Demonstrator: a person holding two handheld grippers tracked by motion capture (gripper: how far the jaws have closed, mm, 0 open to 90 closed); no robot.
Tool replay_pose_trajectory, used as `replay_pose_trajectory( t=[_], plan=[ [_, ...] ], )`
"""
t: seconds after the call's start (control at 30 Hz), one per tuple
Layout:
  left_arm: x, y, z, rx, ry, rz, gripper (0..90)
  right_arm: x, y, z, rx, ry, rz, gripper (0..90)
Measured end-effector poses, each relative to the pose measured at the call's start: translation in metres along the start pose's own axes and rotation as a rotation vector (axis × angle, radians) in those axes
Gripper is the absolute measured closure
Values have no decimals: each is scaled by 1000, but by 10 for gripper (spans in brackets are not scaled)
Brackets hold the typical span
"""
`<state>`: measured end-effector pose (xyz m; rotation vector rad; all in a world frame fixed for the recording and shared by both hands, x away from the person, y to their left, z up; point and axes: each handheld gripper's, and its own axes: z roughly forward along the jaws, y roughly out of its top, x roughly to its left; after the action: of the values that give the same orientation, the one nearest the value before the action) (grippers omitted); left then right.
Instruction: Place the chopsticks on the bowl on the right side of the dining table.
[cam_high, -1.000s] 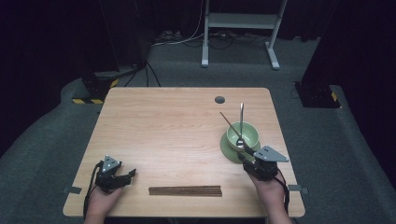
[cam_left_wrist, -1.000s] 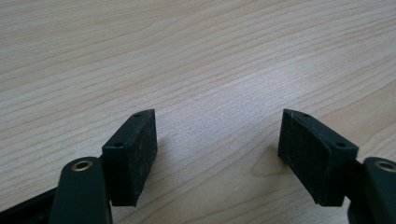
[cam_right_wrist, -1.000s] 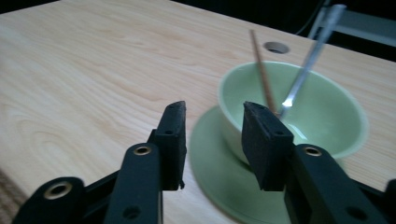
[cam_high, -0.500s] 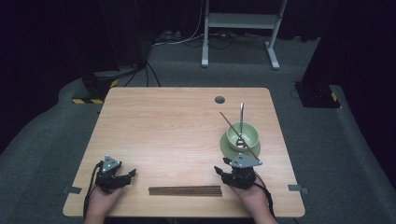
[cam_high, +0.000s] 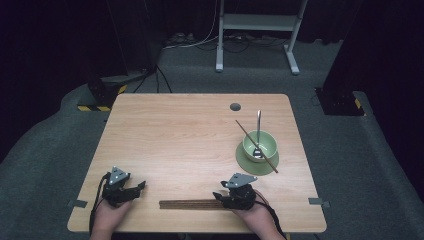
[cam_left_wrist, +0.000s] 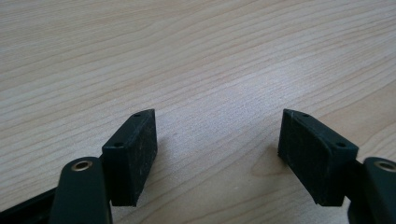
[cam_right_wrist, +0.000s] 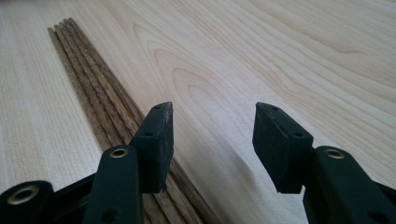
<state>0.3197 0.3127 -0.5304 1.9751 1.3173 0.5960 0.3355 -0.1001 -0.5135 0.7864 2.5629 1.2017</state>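
My right tongs (cam_high: 220, 196) sit low at the near edge of the bench (cam_high: 190, 135), jaws spread apart and gripping nothing. In the right gripper view the bundle of dark wooden chopsticks (cam_right_wrist: 100, 100) lies flat on the wood, running away from me just beside and under the left jaw, not between the two; the gap between the jaws holds bare wood. From the high view the chopsticks (cam_high: 192, 204) lie along the near edge, their right end meeting my right tongs.

My left tongs (cam_high: 139, 187) rest near the bench's near left corner, well apart from the bundle, jaws likewise spread wide over bare wood in the left gripper view.

The bench is pale wood with long grain and a small dark round hole (cam_high: 235, 106) near its far edge. On its right side a green bowl (cam_high: 260, 146) stands on a green saucer (cam_high: 245, 161), with a spoon (cam_high: 258, 125) and a single chopstick (cam_high: 247, 132) leaning in it.

Around the bench lies grey carpet (cam_high: 350, 165); beyond it the room is dark, with a white metal frame (cam_high: 260, 22) and cables (cam_high: 195, 42) on the floor at the back.
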Motion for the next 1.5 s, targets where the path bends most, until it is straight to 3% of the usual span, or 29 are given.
replay_pose_trajectory(
  t=[0.33,0.93,1.07,1.5],
  plan=[
    [0,0,0,-2,2,1,284,8,1,6,35,49,-10,558],
    [-1,0,0,-3,2,-1,286,8,-1,7,59,70,-29,622],
    [0,0,0,-2,-1,-4,287,8,-1,8,67,53,-47,637],
    [0,0,0,-2,-2,-3,289,-11,-7,1,66,-21,-7,679]
  ],
)
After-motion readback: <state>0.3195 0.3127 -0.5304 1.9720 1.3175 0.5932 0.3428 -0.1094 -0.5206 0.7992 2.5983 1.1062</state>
